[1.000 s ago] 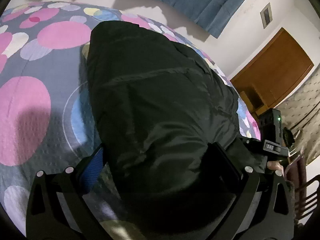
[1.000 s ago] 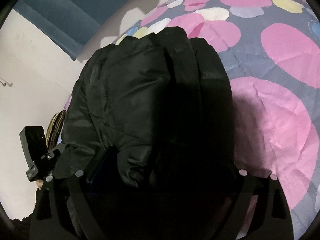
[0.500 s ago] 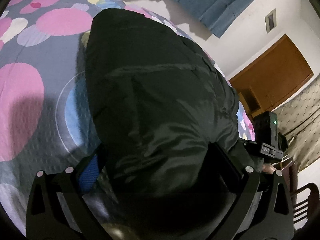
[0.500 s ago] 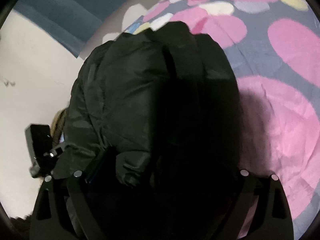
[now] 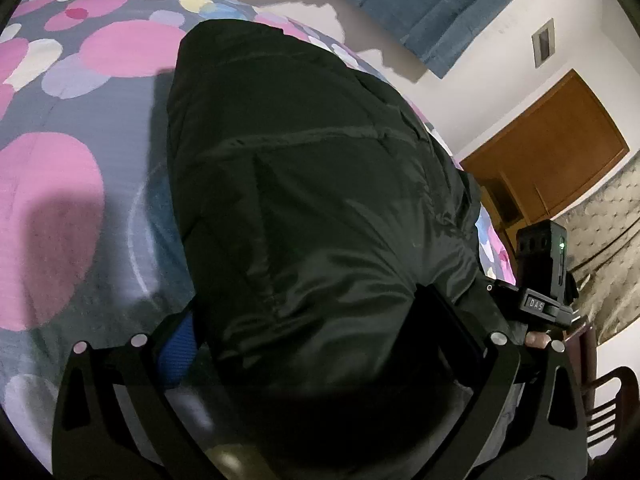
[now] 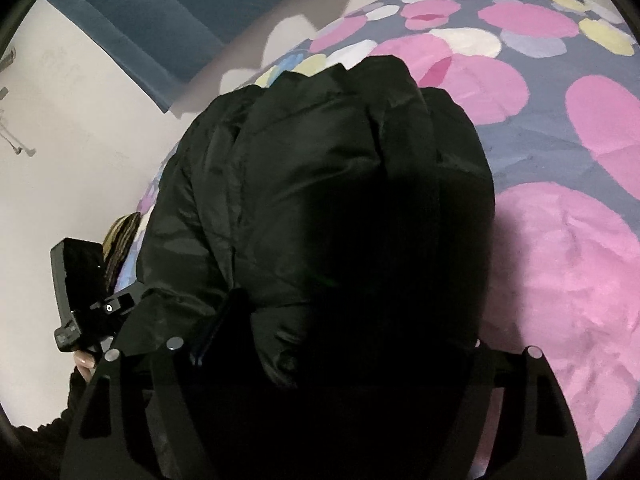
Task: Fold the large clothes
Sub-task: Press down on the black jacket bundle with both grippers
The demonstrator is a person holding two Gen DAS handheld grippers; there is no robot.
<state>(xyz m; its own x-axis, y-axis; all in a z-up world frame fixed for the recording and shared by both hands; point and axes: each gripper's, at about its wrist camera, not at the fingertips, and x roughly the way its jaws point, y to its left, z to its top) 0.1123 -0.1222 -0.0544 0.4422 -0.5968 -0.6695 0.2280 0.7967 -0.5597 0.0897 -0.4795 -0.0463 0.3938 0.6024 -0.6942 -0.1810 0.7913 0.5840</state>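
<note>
Your left claw (image 5: 316,344) straddles the near end of the black padded jacket (image 5: 312,184), jaws spread wide around the bulk; whether the pads press it, you cannot tell. Your right claw (image 6: 320,356) is closing on the same near end, fabric between its jaws. The jacket lies bundled on the bedspread (image 5: 60,184), stretching toward the bed's far edge by the blue curtain (image 5: 420,4).

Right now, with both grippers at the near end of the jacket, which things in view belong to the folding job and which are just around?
Part of the job:
- black padded jacket
- left gripper, jacket between its fingers
- right gripper, jaws closing, jacket between them
- spotted bedspread it lies on

Just around:
- blue curtain
- wooden door
- chair
</note>
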